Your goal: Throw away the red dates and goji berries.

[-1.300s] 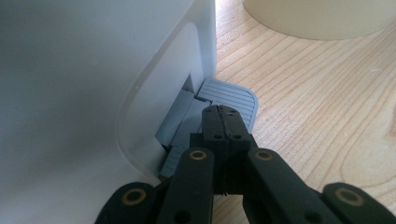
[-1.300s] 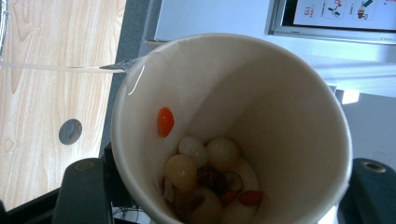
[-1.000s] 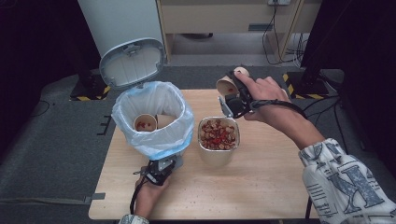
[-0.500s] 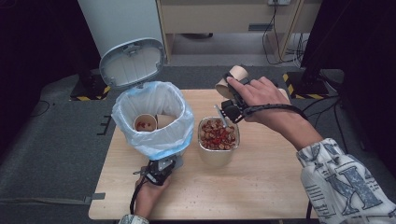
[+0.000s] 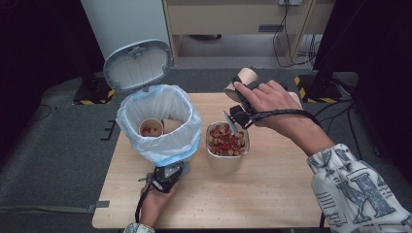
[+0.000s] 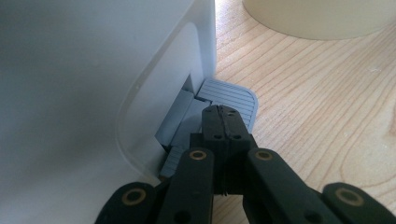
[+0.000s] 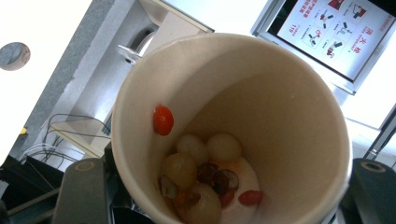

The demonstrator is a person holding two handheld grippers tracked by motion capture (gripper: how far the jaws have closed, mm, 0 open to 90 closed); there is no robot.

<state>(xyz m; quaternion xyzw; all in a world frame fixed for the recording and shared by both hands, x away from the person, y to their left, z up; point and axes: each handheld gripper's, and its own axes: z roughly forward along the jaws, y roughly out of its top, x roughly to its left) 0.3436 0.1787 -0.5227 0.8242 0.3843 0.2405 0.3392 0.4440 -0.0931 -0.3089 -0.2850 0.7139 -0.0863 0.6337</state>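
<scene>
The right gripper (image 5: 241, 92), upper right of the high view, pinches a paper cup (image 5: 240, 80) and holds it up, tilted back, above and behind the bowl (image 5: 227, 140) of food scraps at mid-frame. In the right gripper view the cup (image 7: 233, 130) has a few pale balls and red bits lying at its bottom and one red piece stuck to the wall. The left gripper (image 5: 167, 177), lower centre, has its jaws pressed together on the grey pedal (image 6: 229, 100) at the foot of the bin (image 5: 160, 124), whose lid (image 5: 137, 65) stands open.

Risks, as I judge them: if the left gripper slips off the pedal, the lid could drop onto the cup as it comes over. Tipping the cup too early would scatter the pieces onto the bench (image 5: 272, 194) or into the bowl. The thin wall could also buckle under the pinch and slide out.

The bench is pale wood with small crumbs near its front. Around it is grey floor, dark curtains at both sides, cabinets and cables behind.
</scene>
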